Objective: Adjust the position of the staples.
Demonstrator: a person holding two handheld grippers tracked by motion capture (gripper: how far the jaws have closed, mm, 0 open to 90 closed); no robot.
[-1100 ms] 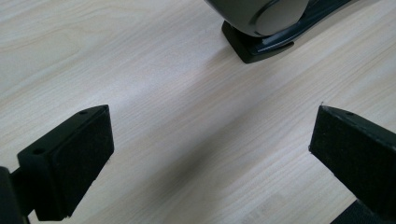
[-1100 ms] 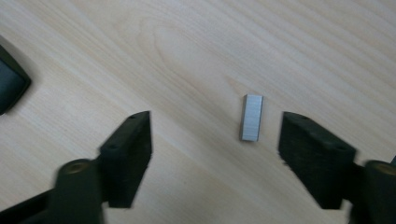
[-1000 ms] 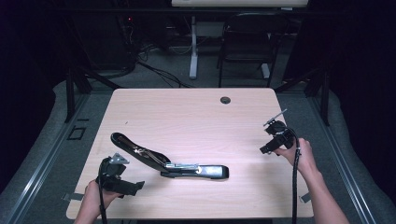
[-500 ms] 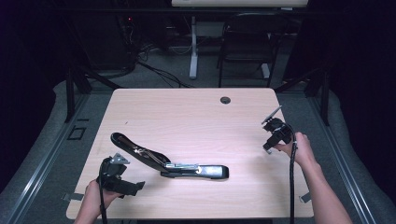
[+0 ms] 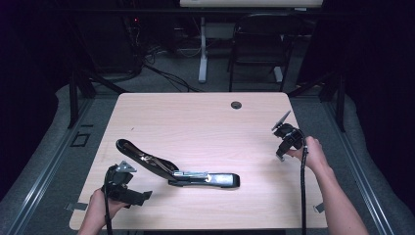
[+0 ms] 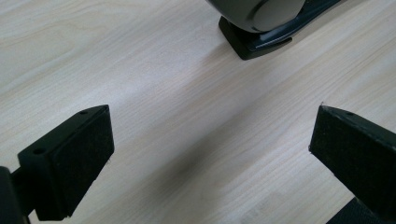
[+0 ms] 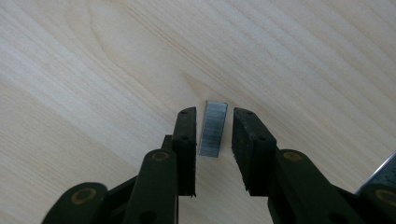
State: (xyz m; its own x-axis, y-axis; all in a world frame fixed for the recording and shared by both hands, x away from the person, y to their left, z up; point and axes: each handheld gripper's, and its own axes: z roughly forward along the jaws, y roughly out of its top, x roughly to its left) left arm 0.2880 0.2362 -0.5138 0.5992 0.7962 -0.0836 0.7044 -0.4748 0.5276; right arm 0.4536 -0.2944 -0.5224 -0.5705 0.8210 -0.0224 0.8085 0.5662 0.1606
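My right tongs [image 7: 214, 135] stand narrowly apart around a small silver strip of staples [image 7: 213, 129] lying on the pale wooden worktop [image 5: 195, 122]; they have edged inward since earlier. My left tongs [image 6: 210, 154] gape wide, empty, just short of the opened black stapler [image 5: 178, 169].

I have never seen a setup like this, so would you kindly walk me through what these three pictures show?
A person sits at a wooden table and holds a hand tool with a two-jaw claw in each hand. The high view looks down from above: the left claw is near the table's front edge, the right claw near its right side. An opened stapler lies between them. The other two pictures come from cameras riding on the tools. The left claw stands wide open over bare wood, with the stapler's end just ahead. The right claw straddles a small strip of staples, with slight gaps either side, so it is not gripped yet.
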